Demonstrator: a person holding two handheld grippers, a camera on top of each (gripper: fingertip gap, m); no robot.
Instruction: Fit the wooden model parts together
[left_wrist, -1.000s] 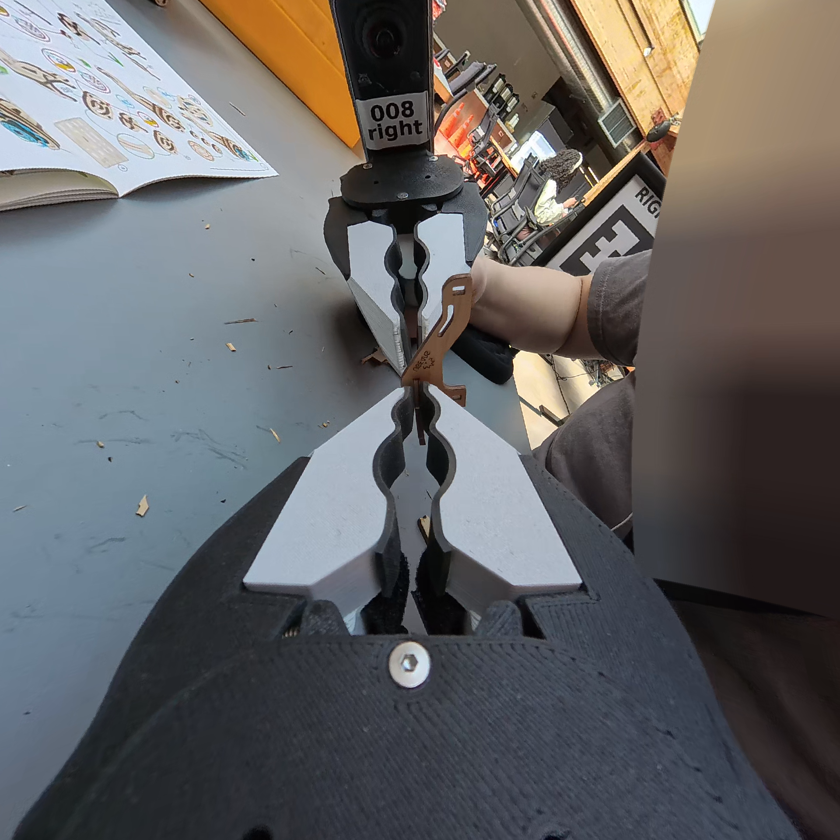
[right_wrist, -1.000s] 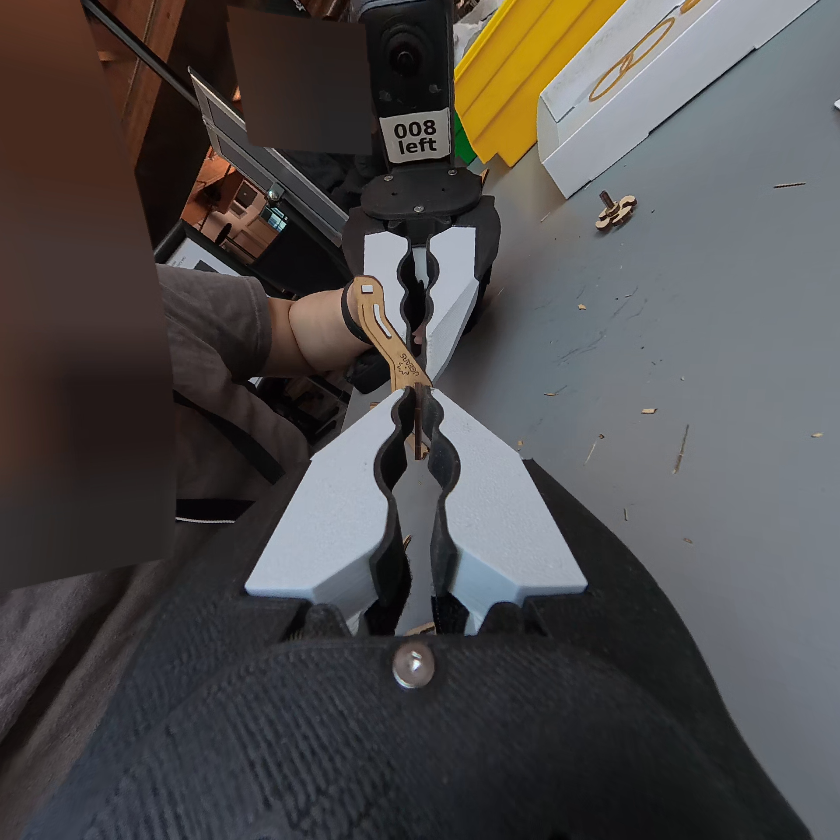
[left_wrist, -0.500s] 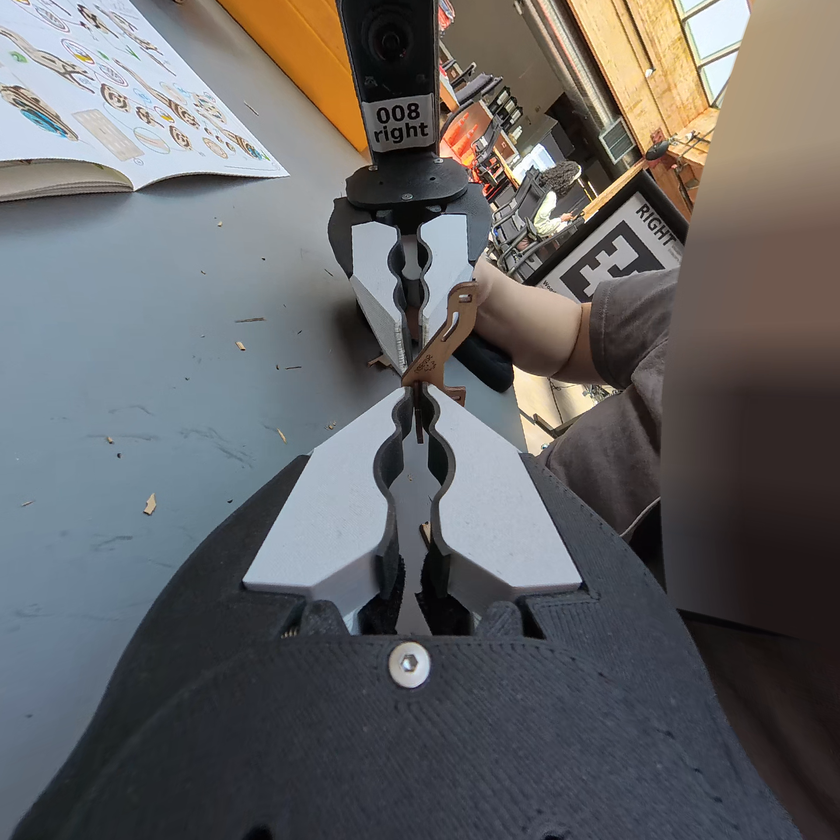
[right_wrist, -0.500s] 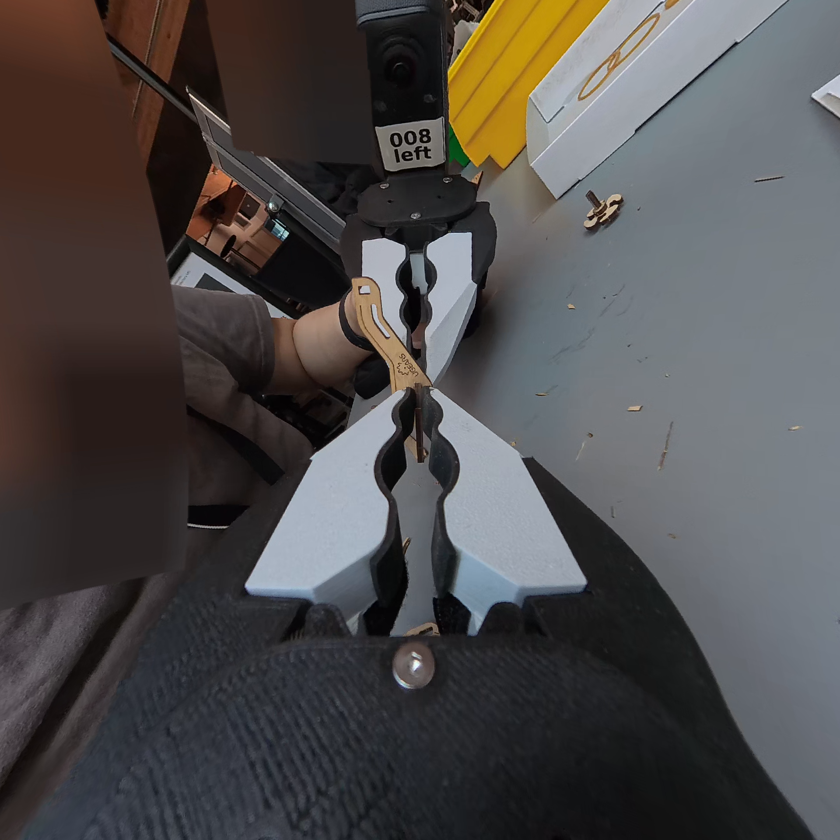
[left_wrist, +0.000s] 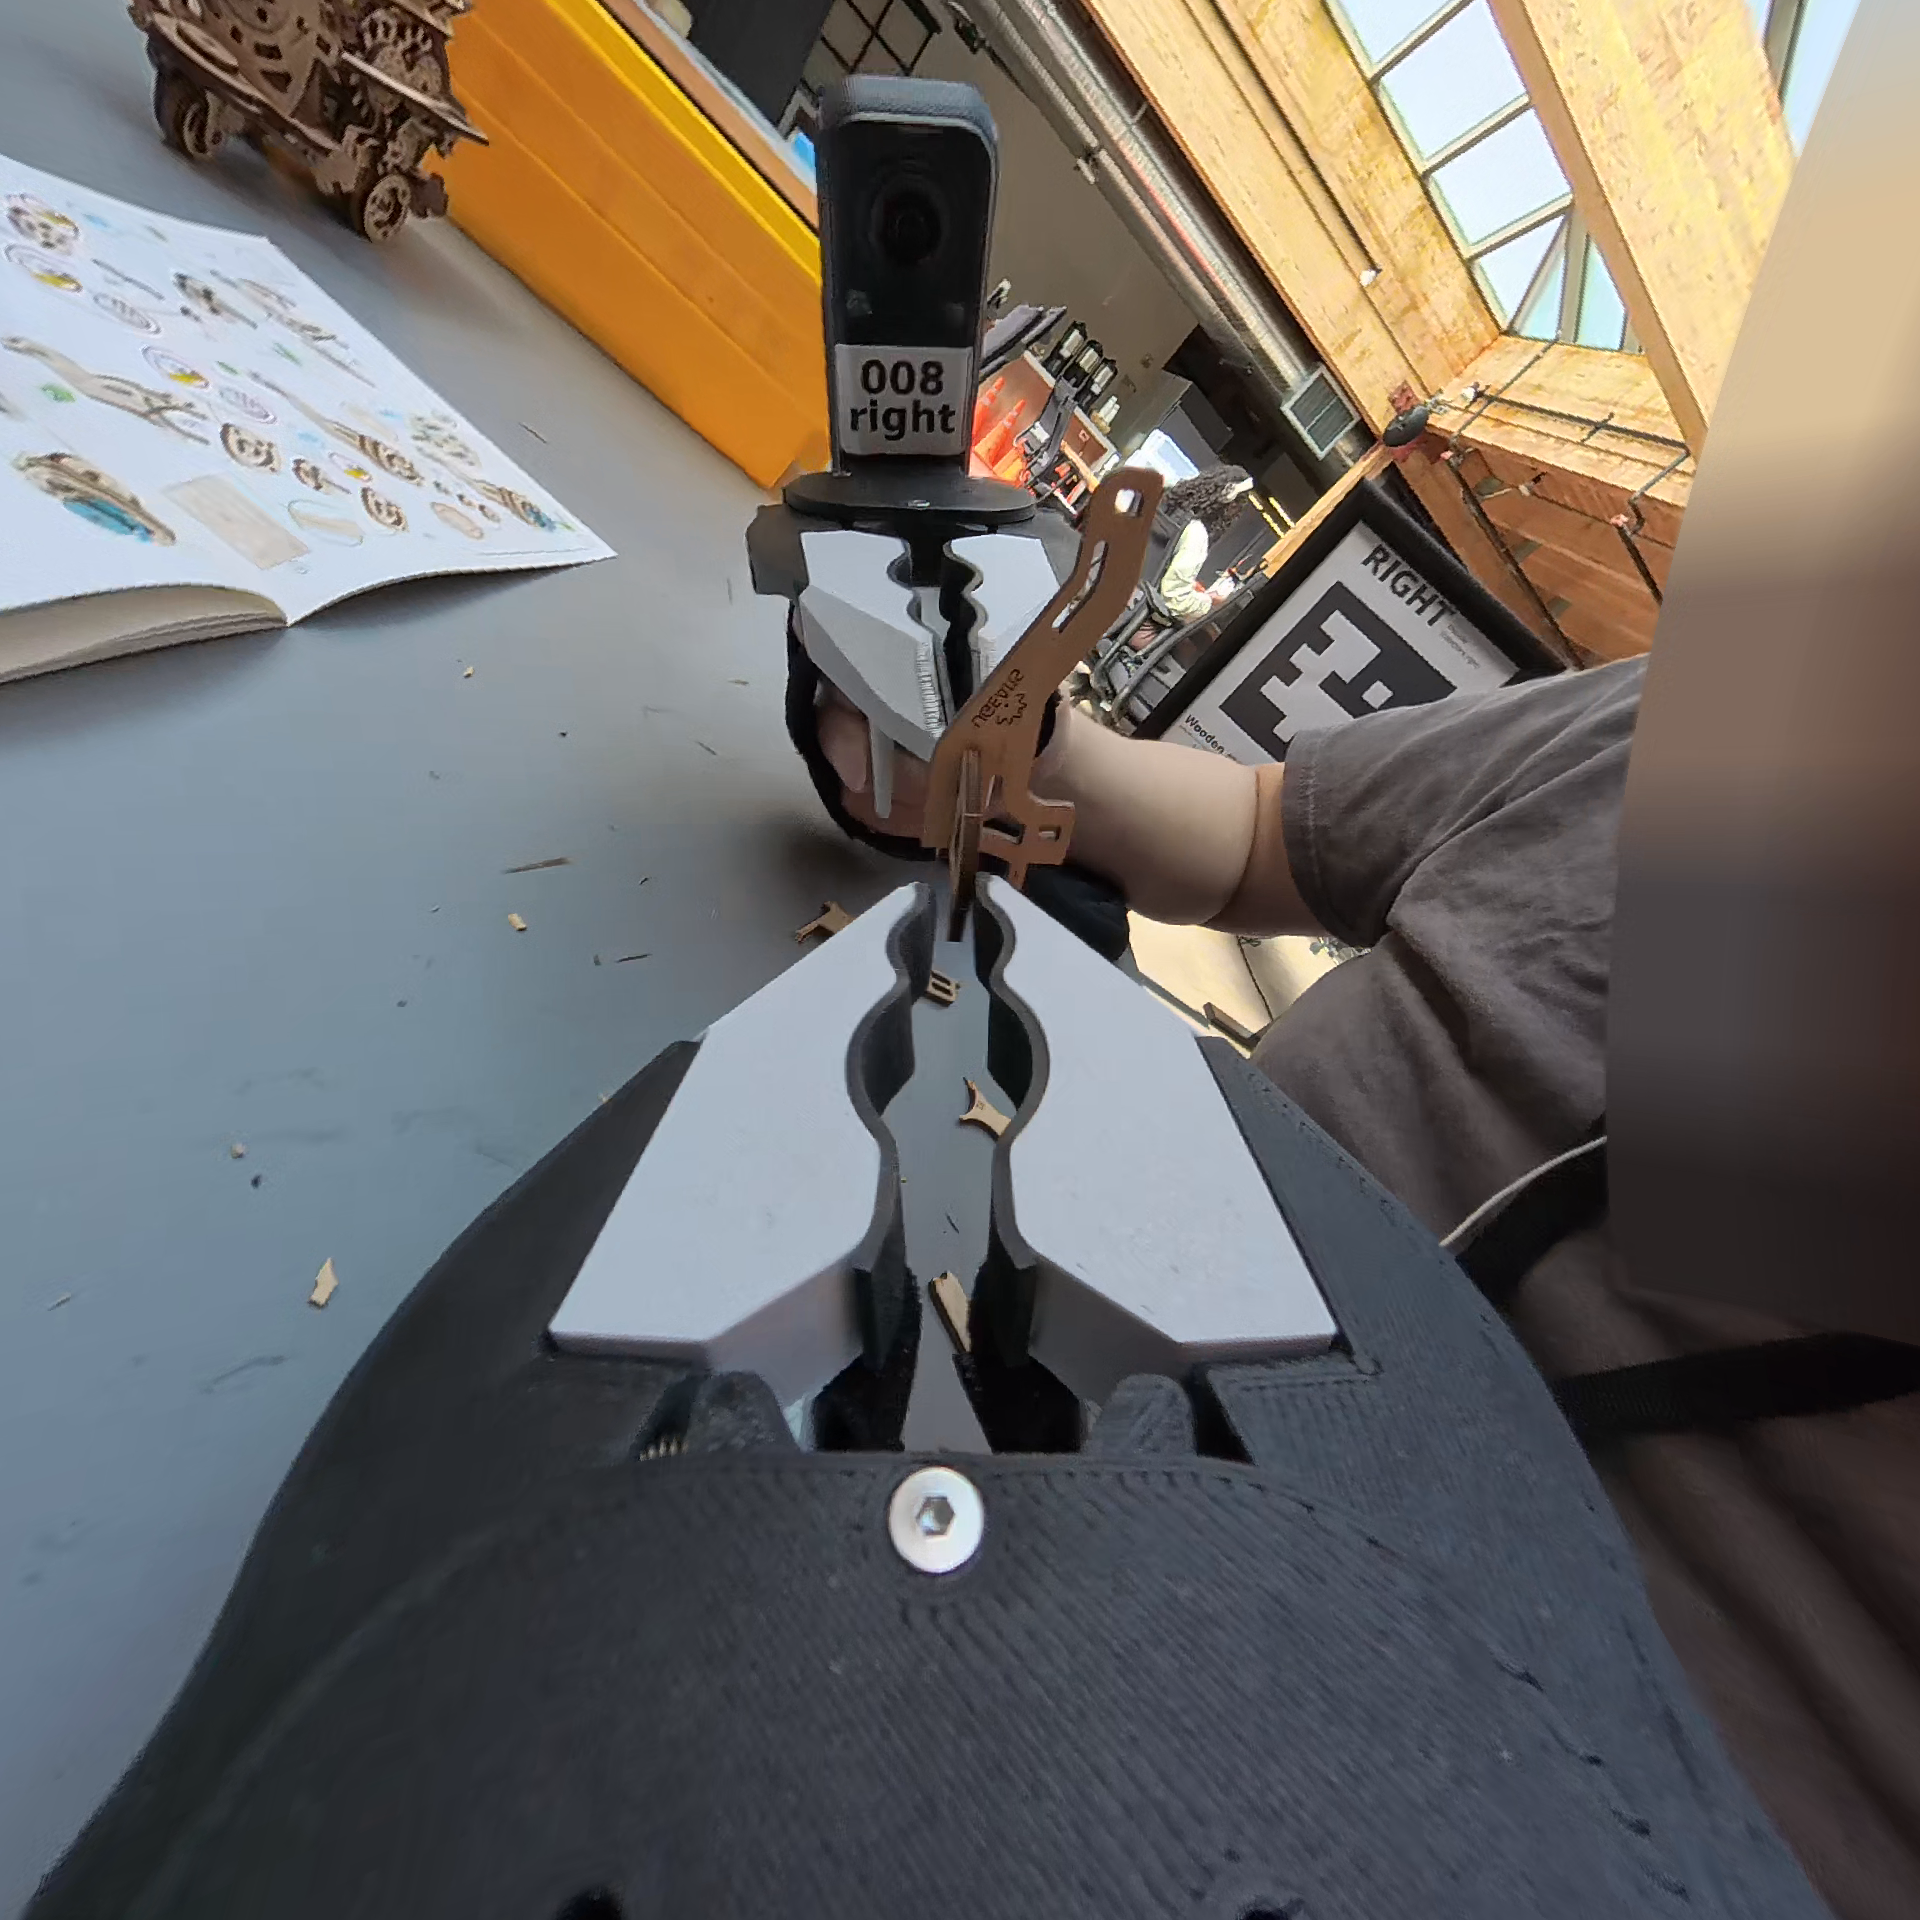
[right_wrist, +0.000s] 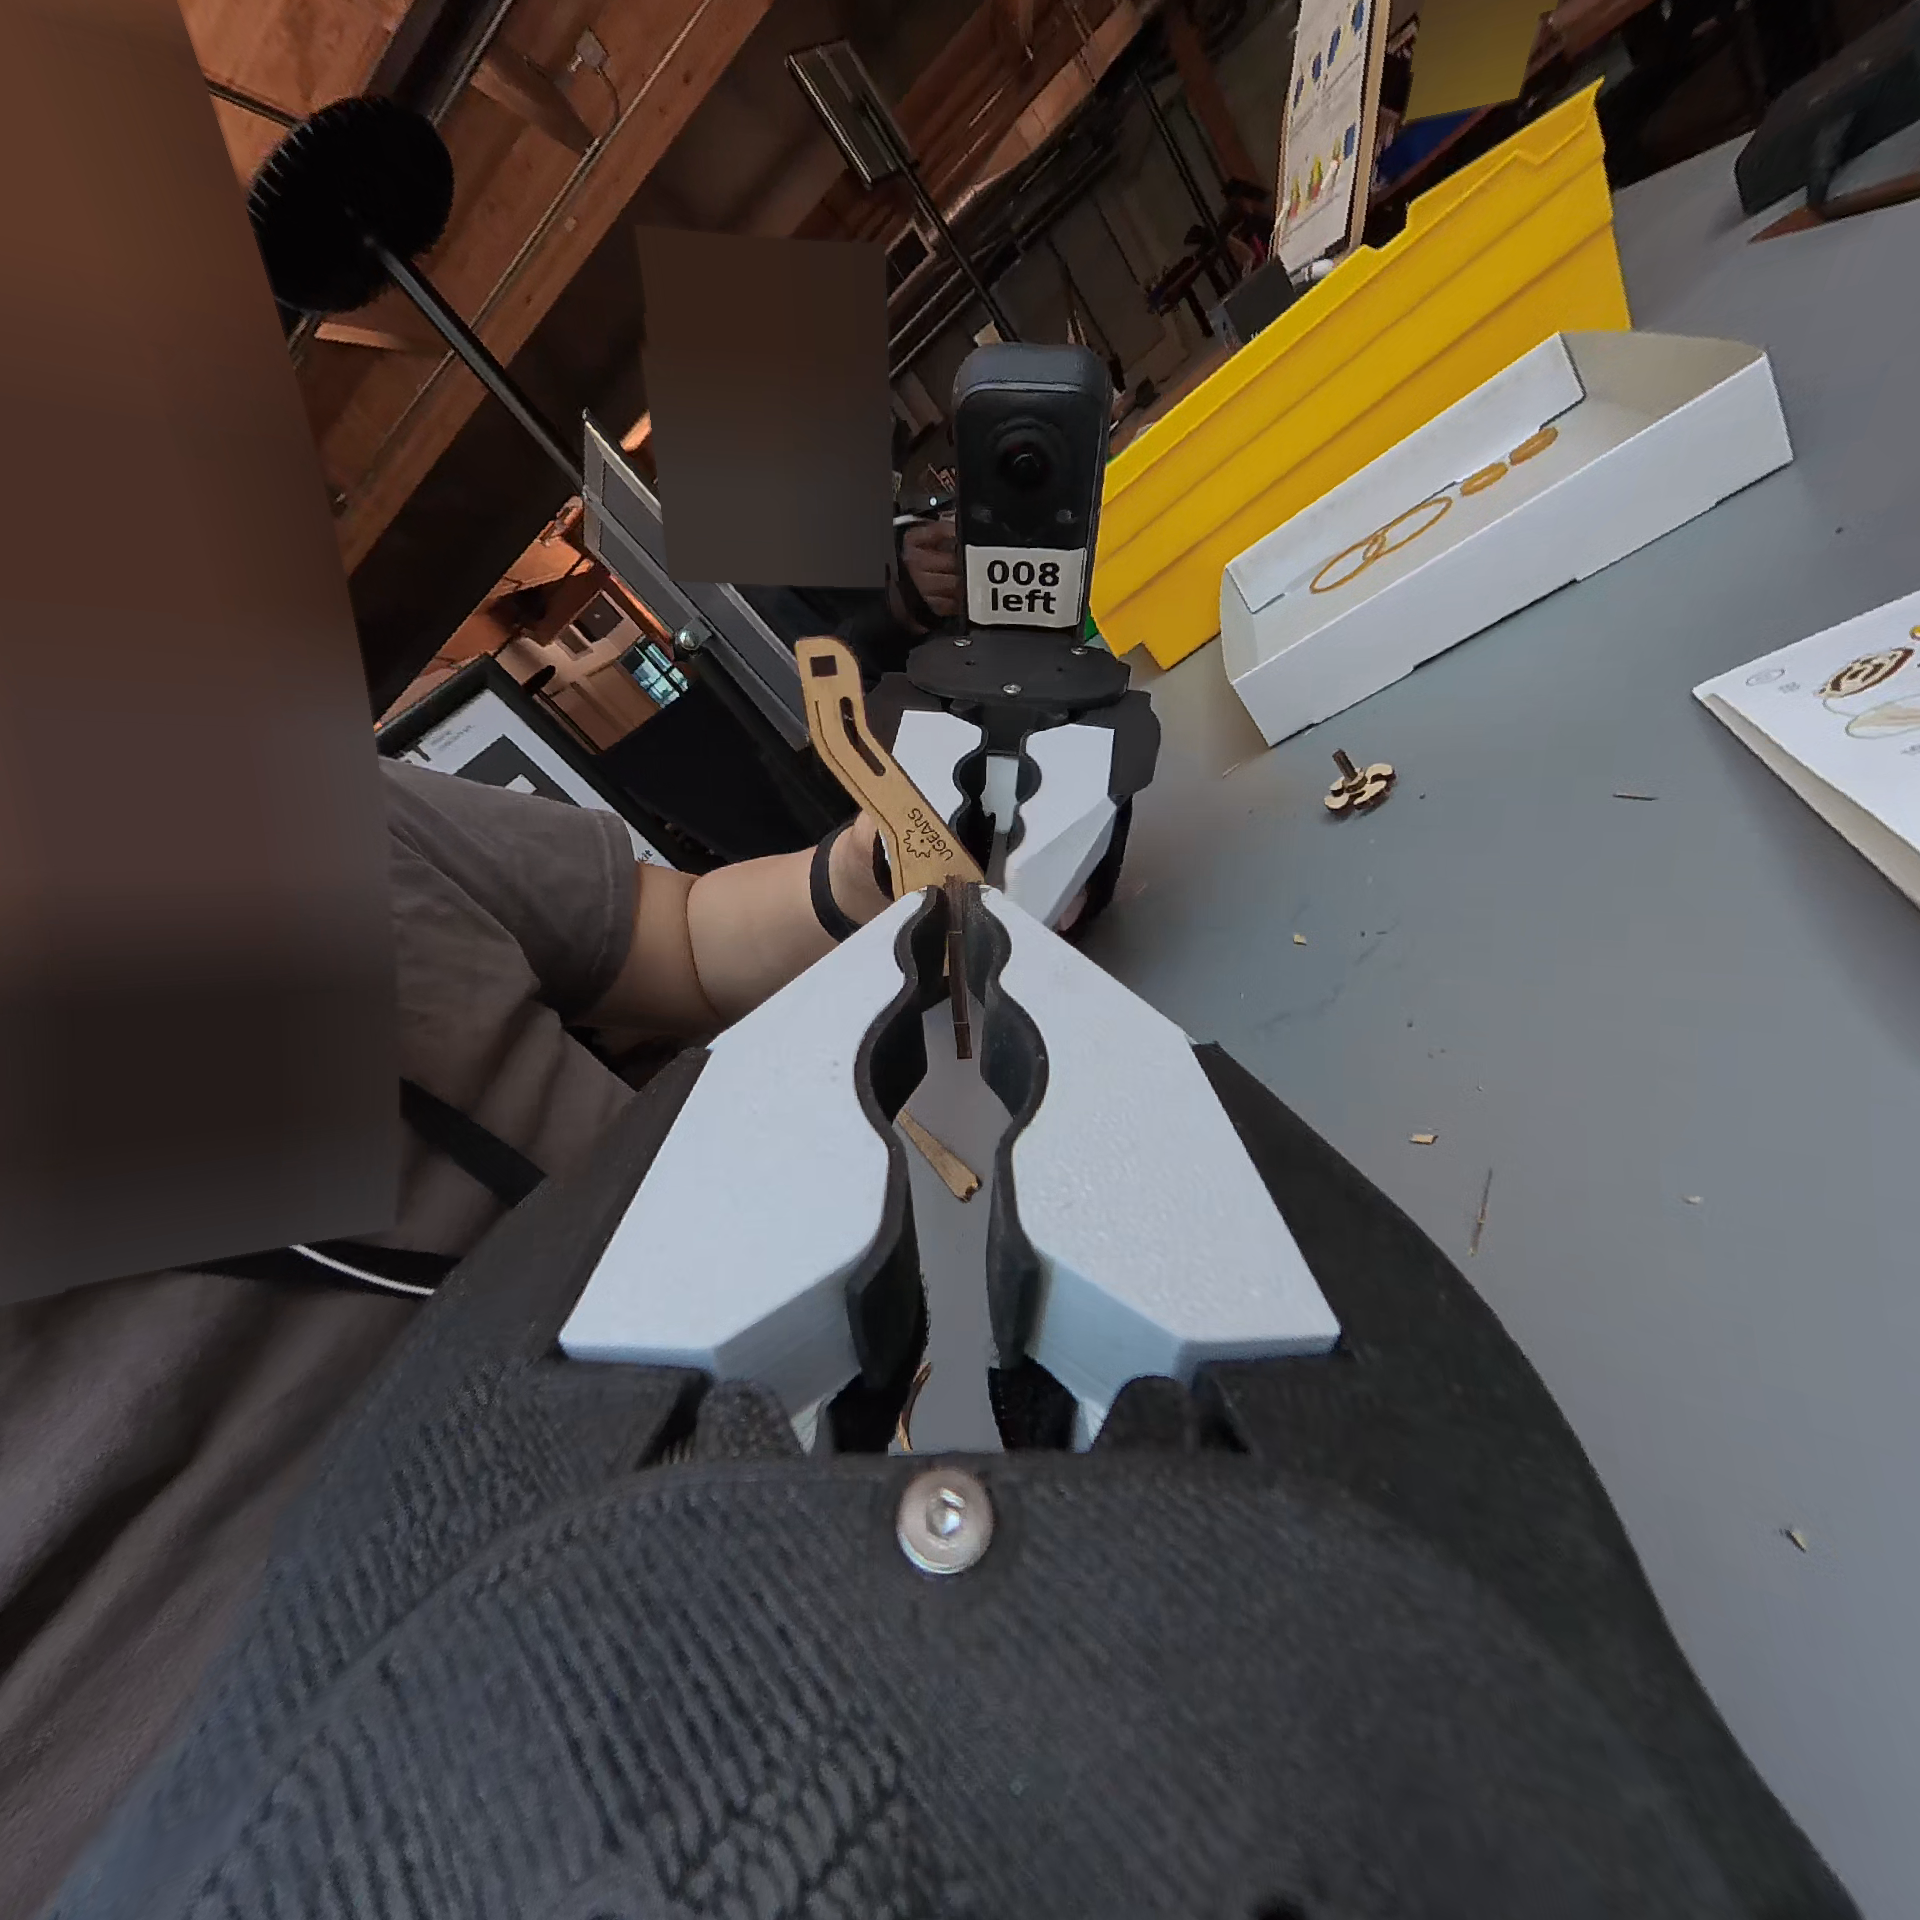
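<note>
A long flat wooden lever with a slot is joined to thin cross parts at its base. My left gripper is shut on a thin edge-on wooden part at that base. My right gripper is shut on a thin edge-on part from the other side, and the lever rises up and left from its tips. The two grippers face each other tip to tip above the grey table. The right gripper shows behind the lever, and the left gripper shows just beyond my right tips.
An open instruction booklet and a built wooden model lie far left. A yellow bin, a white box tray and a small wooden gear piece sit to the right. Wood scraps litter the table. The person's arm is close. Left and right tips are no more than a few centimetres apart.
Both grippers have tilted upward with the parts still held, so more of the room shows. The lever now stands out longer and more upright between them.
</note>
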